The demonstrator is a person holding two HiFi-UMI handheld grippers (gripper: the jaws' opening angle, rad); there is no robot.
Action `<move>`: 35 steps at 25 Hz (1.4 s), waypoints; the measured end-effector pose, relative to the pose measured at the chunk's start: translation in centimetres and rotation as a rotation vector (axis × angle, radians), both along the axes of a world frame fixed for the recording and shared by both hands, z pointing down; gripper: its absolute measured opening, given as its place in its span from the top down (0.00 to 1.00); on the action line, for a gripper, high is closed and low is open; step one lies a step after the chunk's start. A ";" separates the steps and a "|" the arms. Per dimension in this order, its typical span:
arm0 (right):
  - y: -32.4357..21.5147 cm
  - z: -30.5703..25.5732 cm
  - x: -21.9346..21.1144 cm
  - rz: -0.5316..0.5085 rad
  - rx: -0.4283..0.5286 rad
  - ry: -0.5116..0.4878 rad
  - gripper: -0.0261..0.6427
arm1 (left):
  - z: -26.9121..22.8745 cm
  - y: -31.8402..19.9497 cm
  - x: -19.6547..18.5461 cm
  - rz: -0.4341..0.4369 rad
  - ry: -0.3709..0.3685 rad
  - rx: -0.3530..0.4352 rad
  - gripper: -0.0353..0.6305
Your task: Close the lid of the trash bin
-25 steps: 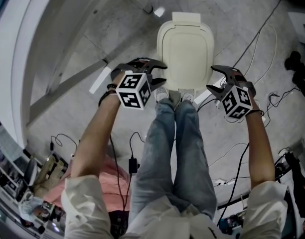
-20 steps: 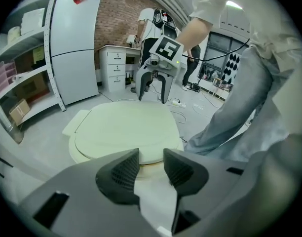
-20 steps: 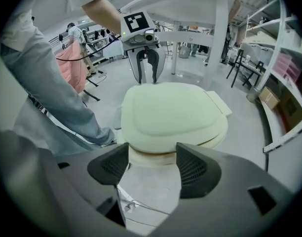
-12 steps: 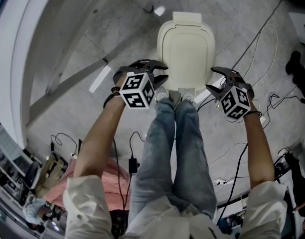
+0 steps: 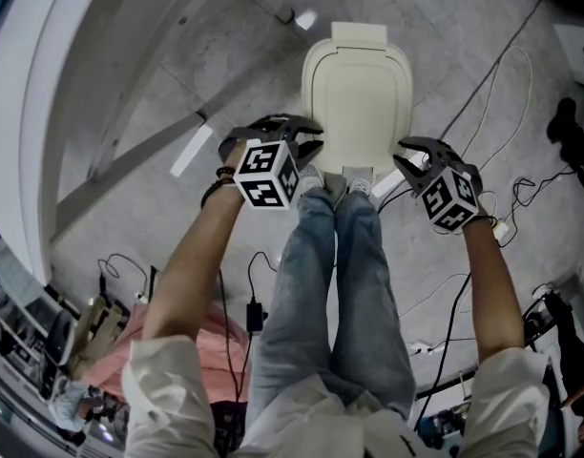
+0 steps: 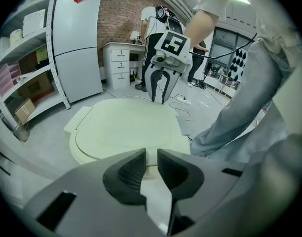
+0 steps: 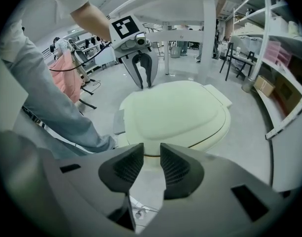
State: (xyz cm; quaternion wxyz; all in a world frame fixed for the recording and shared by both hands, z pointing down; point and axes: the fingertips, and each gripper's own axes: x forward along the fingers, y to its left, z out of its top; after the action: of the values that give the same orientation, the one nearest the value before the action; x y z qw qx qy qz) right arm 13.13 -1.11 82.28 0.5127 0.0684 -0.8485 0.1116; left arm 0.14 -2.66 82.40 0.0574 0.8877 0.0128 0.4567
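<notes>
Left hand-held gripper point(image 6: 151, 153) just closing, empty (ribbed pads point(image 6: 132, 170)).

No readable text, label, brand or number. Only black-white square marker patterns, not letters, on left gripper point(image 5: 314, 136) cube point(image 5: 265, 172) and right gripper point(image 5: 403, 163) cube point(image 5: 449, 198).
</notes>
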 end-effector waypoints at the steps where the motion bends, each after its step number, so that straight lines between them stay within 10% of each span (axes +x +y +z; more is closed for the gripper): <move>1: 0.0 0.0 0.0 0.001 -0.001 0.000 0.78 | 0.0 0.0 0.0 -0.001 0.000 0.000 0.82; 35: 0.0 0.6 -0.1 0.039 0.000 0.006 0.81 | 0.7 0.6 0.4 -0.039 -0.035 0.040 0.90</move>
State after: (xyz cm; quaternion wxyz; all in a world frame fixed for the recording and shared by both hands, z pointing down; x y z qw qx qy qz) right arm 13.02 -1.08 82.93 0.5128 0.0853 -0.8456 0.1217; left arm 0.51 -2.09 83.05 0.0488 0.8805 -0.0147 0.4713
